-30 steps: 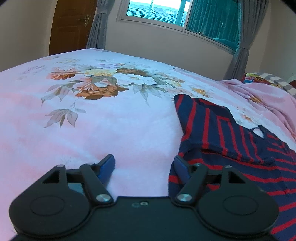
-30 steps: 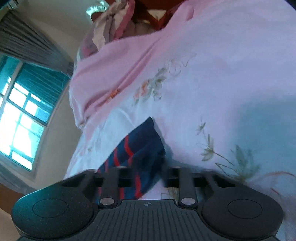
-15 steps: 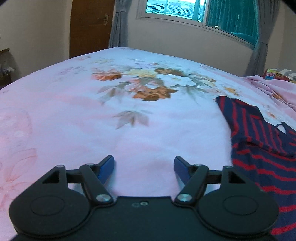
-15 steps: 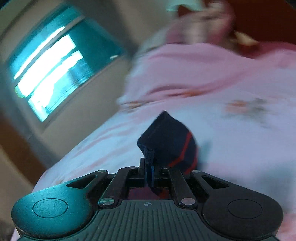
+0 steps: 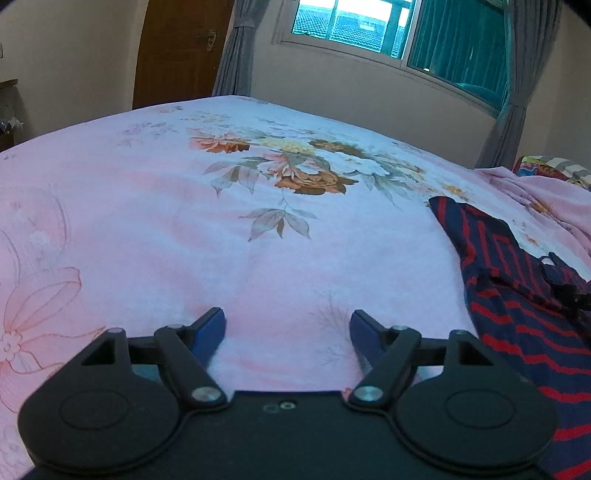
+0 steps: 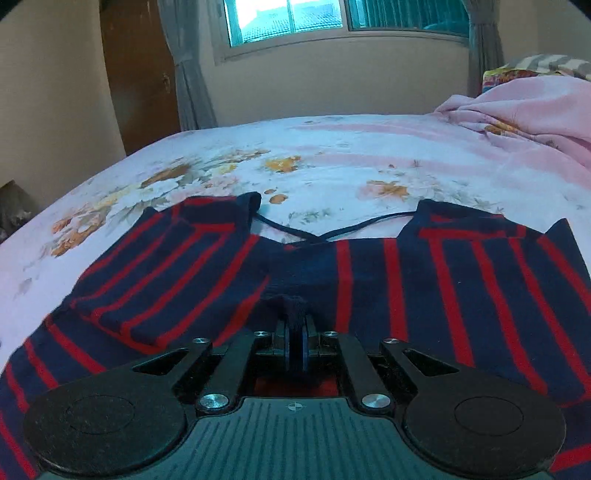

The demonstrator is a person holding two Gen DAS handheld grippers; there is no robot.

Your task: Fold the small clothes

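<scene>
- Since the earlier frames, right gripper [image 6: 295,341] is now facing the window [image 6: 291,18] squarely, with the shirt [image 6: 369,280] spreading flat before it rather than dangling as a bunched corner; left gripper [image 5: 287,325] is now sitting clear of the shirt, over bare bedsheet [image 5: 184,229].
- Right gripper: fingers closing together, pinching a small dark fold of shirt at the 12 o'clock edge of the claw.
- Left gripper: blue fingertips [image 5: 212,326] standing wide apart, holding nothing; whether they are touching the bedsheet cannot be told.
- Shirt: navy with red stripes, lying on the bedsheet. In the right wrist view it is filling the lower half, one sleeve folding over at 9 o'clock, neckline at 12 o'clock with a thin dark cord [image 6: 325,230] crossing the opening. In the left wrist view the shirt [image 5: 517,295] is lying at 3 to 4 o'clock, just beside the right fingertip and apart from it.
- Bedsheet: pink with floral print, flower cluster [image 5: 295,170] showing at 12 o'clock in the left wrist view.
- Blanket [image 6: 524,110]: pink, bunching at 2 o'clock in the right wrist view, well apart from the shirt.
- Door [image 5: 177,51]: brown wood, standing at 11 o'clock in the left wrist view.
- Curtains [image 5: 517,85]: grey, hanging beside the window.
</scene>
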